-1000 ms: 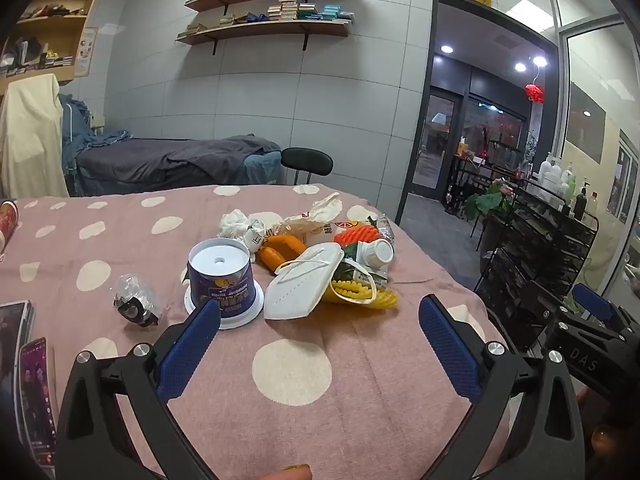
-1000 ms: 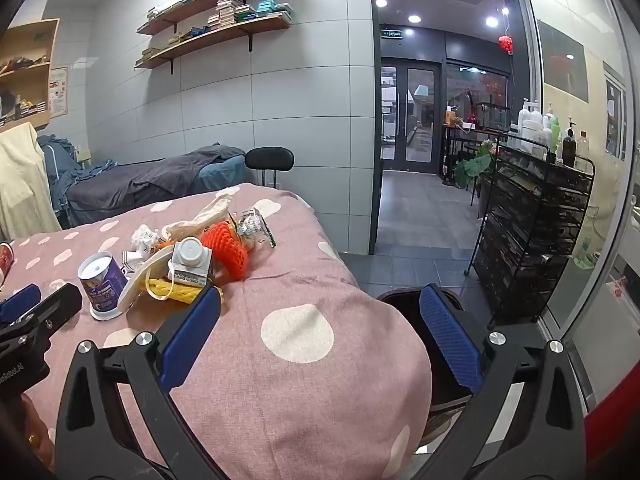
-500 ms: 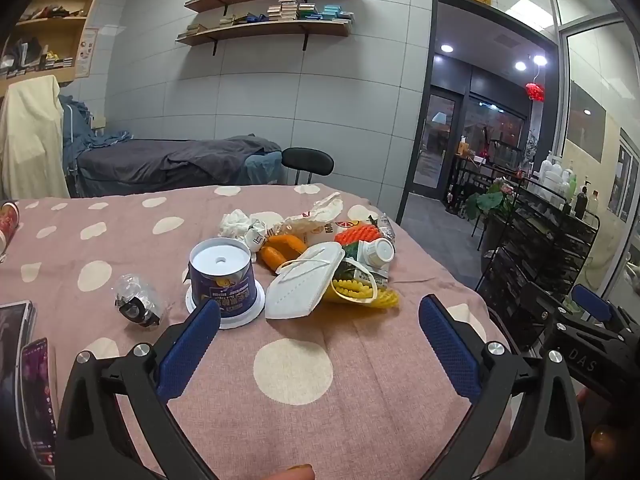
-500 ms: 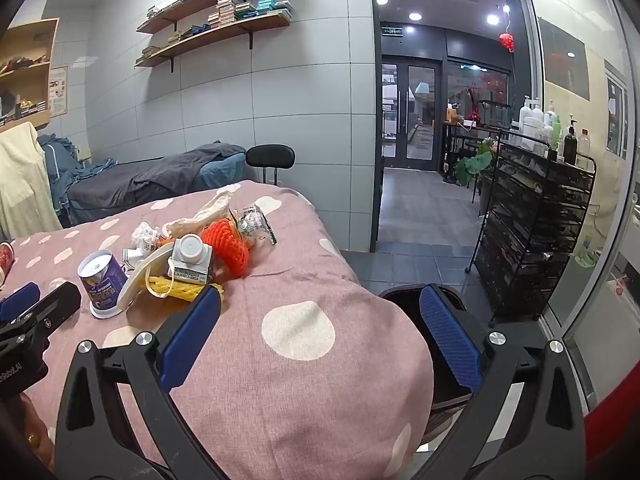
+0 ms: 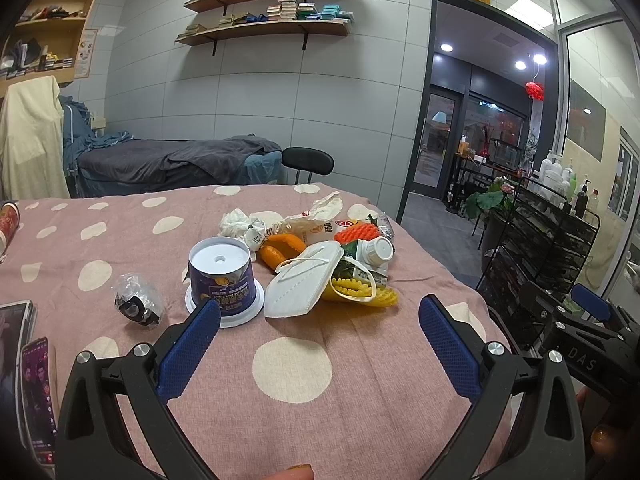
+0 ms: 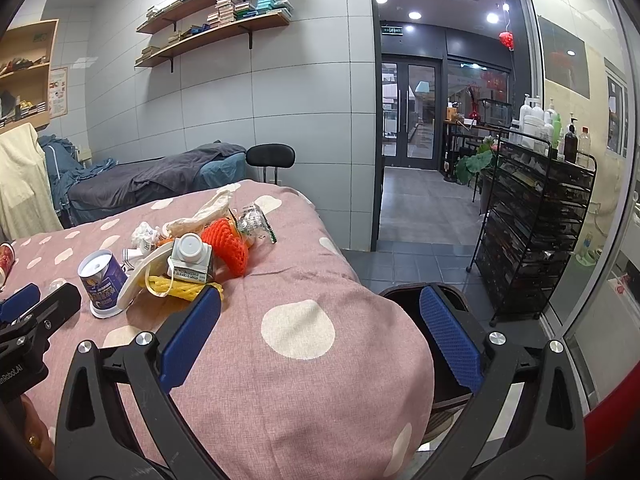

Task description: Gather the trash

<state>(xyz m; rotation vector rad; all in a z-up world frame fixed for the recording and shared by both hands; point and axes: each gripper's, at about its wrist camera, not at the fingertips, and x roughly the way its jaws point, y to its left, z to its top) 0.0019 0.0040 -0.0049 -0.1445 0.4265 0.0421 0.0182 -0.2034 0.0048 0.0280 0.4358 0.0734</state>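
Observation:
A heap of trash lies on the pink dotted tablecloth [image 5: 292, 364]: a blue cylindrical tub [image 5: 222, 276], a white face mask [image 5: 304, 280], yellow foam netting [image 5: 360, 292], a small carton with a white cap [image 5: 374, 250], orange foam netting [image 5: 356, 234], crumpled tissue [image 5: 236, 220] and a clear wrapper [image 5: 136, 304]. My left gripper [image 5: 318, 340] hovers open just short of the heap. My right gripper [image 6: 320, 336] is open over the table's right corner, with the carton [image 6: 190, 256] to its far left. A dark bin [image 6: 396, 290] sits on the floor past that corner.
Two phones [image 5: 36, 392] lie at the left table edge and a red cup [image 5: 8, 220] stands further back. A black wire rack [image 6: 532, 240] with bottles stands to the right, and a black chair [image 6: 270, 156] sits behind the table. A person's fingers hold both handles.

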